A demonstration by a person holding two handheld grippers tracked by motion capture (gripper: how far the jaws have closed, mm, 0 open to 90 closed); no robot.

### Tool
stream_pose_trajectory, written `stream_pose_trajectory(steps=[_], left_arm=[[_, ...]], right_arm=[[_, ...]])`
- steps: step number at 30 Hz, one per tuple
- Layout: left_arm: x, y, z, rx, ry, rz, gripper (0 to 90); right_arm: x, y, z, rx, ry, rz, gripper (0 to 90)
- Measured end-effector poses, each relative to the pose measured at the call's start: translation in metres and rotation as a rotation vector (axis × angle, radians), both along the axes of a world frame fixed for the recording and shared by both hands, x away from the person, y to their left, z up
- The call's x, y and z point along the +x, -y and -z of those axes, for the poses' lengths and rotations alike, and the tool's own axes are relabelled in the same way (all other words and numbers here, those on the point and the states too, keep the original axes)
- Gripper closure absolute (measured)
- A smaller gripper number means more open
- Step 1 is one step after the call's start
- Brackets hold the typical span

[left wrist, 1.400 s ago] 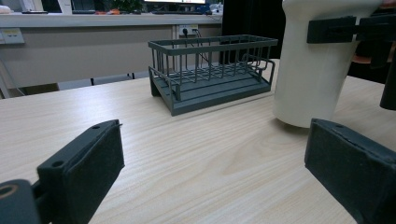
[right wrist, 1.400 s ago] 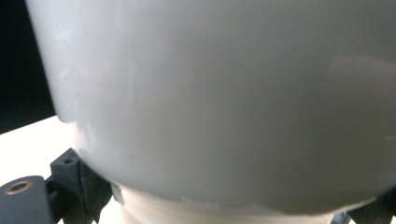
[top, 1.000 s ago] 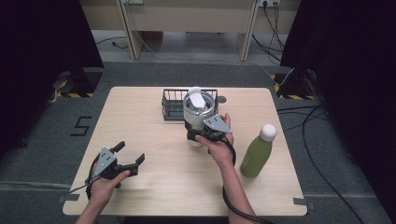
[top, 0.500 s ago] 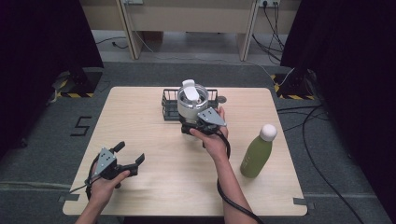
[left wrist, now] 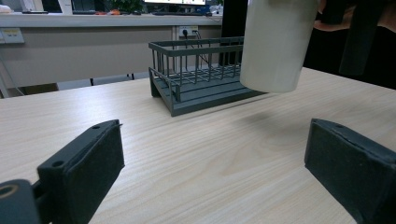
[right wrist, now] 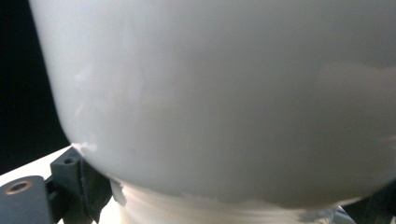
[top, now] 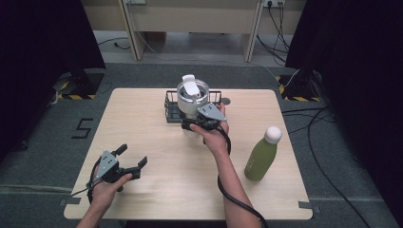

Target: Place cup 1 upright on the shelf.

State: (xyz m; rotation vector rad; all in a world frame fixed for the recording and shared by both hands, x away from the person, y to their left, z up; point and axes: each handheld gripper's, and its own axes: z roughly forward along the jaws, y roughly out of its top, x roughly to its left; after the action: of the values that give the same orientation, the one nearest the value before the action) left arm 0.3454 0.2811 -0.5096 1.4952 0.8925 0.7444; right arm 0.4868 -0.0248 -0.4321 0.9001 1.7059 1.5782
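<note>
The right claw [top: 197, 124] is clenched on a white tumbler [top: 192, 97] with a clear lid and a white flip tab, gripping it low on its body. The tumbler hangs upright in the air, clear of the table [top: 142, 109], just in front of the dark wire rack [top: 171, 108] and overlapping the rack's near edge as the high view shows it. In the left gripper view the tumbler's pale rounded base [left wrist: 275, 46] floats above the wood, casting a soft shadow on the table beside the rack's [left wrist: 196, 74] right end. In the right gripper view the tumbler's white wall [right wrist: 224, 93] sits right against the camera, with one black jaw pressed to its lower left side.

The rack itself stands at the far middle of the table, a low basket of thin dark bars.

The left claw [top: 130, 159] is released, its two black jaws spread wide with nothing between them. It rests low over the near left part of the table, well apart from the rack, pointing roughly towards it. In its own view the two padded jaws stand far apart over bare wood.

A green bottle [top: 261, 154] with a white round cap stands upright to the right of the rack and nearer the person, well apart from both claws.
</note>
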Motion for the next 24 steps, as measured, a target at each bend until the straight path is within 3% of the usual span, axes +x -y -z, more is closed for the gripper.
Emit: stream_pose_trajectory(steps=[24], left_arm=[[0.0, -0.001, -0.001, -0.002, 0.001, -0.002, 4.1]], right_arm=[[0.029, -0.018, -0.021, 0.021, 0.012, 0.006, 8.2]])
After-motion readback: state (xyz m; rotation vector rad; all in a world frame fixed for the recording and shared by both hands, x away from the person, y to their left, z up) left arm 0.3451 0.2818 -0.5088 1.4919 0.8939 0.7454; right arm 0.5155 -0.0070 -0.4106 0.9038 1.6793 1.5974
